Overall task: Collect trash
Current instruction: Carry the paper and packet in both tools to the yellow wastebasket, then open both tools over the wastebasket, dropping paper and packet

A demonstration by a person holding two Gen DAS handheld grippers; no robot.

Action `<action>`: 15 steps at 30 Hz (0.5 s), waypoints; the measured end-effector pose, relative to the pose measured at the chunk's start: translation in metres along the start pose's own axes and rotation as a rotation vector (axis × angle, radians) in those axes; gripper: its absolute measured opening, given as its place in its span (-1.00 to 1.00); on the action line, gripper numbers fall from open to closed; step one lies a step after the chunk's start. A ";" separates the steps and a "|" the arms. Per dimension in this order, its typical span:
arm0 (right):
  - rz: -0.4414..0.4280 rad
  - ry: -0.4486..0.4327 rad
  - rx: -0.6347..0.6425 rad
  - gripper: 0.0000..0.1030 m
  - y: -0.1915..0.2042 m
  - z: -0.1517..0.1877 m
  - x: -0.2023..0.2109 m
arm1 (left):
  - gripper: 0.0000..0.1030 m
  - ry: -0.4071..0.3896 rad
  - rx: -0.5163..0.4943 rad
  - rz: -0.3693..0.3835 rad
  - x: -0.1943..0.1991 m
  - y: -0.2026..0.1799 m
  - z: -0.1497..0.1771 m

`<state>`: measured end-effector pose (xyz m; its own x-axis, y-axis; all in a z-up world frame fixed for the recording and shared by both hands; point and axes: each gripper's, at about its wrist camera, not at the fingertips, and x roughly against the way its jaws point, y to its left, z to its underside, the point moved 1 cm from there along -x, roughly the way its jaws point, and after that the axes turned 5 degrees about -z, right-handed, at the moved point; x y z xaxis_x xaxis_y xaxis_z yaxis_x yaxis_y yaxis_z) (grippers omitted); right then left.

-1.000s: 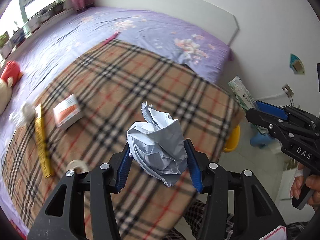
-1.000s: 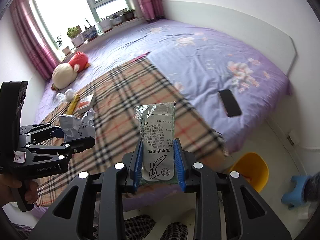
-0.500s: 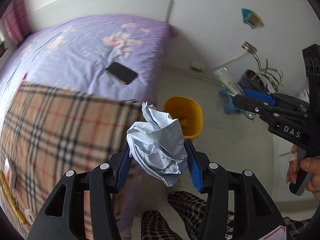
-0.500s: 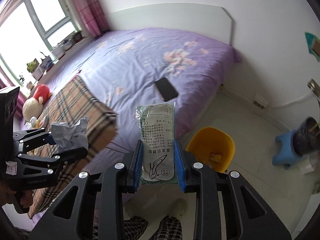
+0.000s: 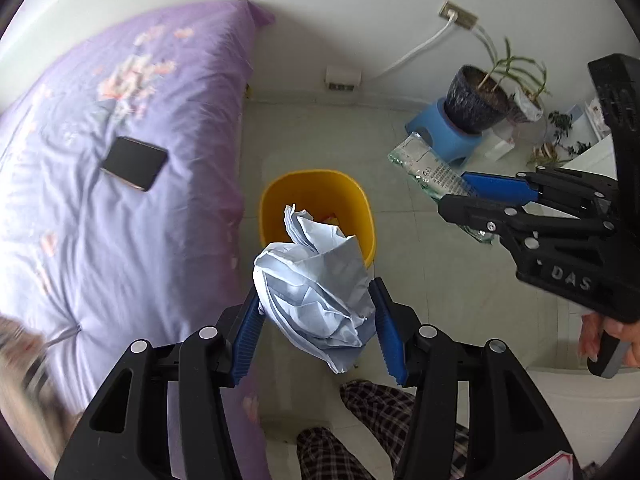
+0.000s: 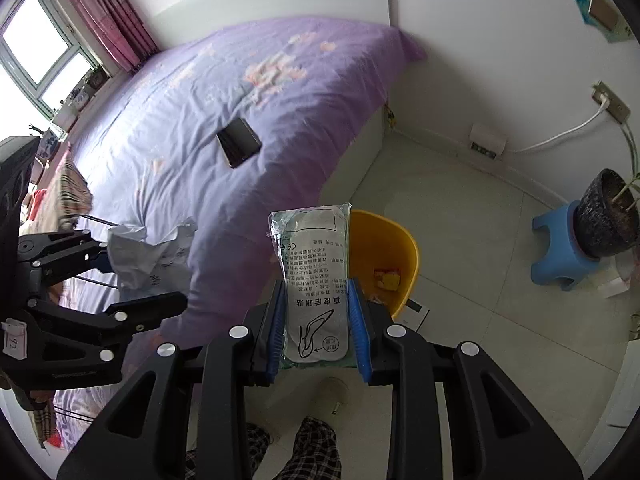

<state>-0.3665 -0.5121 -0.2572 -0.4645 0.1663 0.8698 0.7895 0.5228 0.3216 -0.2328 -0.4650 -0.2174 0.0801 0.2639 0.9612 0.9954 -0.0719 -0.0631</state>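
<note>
**Both grippers loaded, bin right below**

Pale tile floor beside a purple floral bed (image 5: pixel 120 160), with a yellow bin (image 5: pixel 360 208) standing just off the bed's edge, so that's the setting. A black phone (image 5: pixel 134 163) lies flat on the sheet, around 10 o'clock in the left wrist view.

Left gripper (image 5: pixel 316 320) has its blue pads clamped on a crumpled paper ball (image 5: pixel 316 288), which sits dead centre and overlaps the bin's near rim from this angle. Right gripper (image 6: pixel 316 316) is pinching a flat plastic packet (image 6: pixel 312 276) with printed text and a shoe outline, held upright, the pads fairly narrow on its lower half. From the right wrist view the bin (image 6: pixel 404 248) shows just past the packet at about 2 o'clock, with a bit of yellow-red scrap already inside.

Over at 3 o'clock there's a dark potted plant (image 6: pixel 604 216) on a small blue stool (image 6: pixel 556 256). Checked trouser legs poke in at 6 o'clock.
</note>
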 end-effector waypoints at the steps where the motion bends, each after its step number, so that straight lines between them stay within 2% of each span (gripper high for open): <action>1: -0.002 0.011 -0.003 -0.39 -0.006 -0.001 -0.006 | 0.01 0.011 0.000 0.004 -0.009 -0.002 -0.004; 9: -0.014 0.092 -0.067 -0.38 -0.059 -0.006 -0.068 | 0.01 0.128 0.003 -0.010 -0.090 -0.012 -0.028; 15: -0.019 0.152 -0.082 -0.38 -0.078 -0.008 -0.107 | 0.04 0.182 -0.020 -0.039 -0.128 -0.021 -0.035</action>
<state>-0.3752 -0.5772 -0.3725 -0.4189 0.0255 0.9077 0.8140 0.4536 0.3629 -0.2657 -0.5314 -0.3299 0.0291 0.0890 0.9956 0.9962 -0.0849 -0.0215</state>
